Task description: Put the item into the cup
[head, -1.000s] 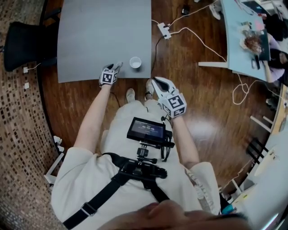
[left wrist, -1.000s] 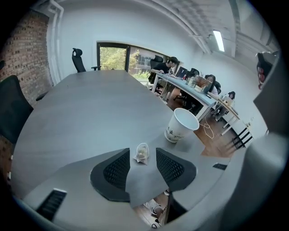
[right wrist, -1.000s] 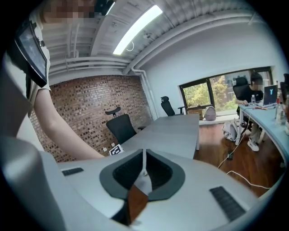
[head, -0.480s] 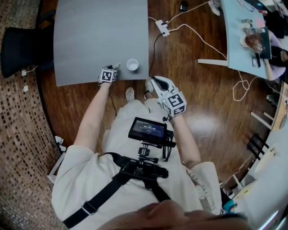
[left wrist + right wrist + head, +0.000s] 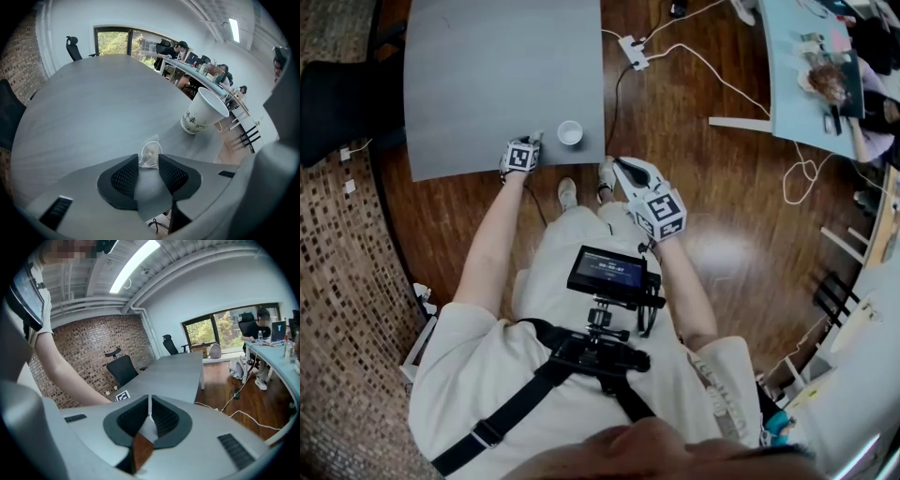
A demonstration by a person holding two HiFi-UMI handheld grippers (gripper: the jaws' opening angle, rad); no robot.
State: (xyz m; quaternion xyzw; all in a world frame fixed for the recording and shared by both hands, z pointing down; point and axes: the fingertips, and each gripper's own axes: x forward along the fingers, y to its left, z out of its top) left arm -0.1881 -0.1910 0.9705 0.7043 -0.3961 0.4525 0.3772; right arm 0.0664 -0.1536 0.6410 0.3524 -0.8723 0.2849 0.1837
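On the table [image 5: 93, 108], item [image 5: 150, 152] between just-closing jaws of left claw [image 5: 149, 160], cup [image 5: 202, 111] near

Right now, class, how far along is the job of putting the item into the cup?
Done: the left hand-held gripper straddles the wrapped item on the table. In hand: its jaws have just been closing, with the pads seemingly touching the wrapper. Left: lift it, carry it to the upright cup, release.

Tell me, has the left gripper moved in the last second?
Yes, slightly: in the head view the left gripper has edged nearer the cup, its jaws just closing on the item between them.
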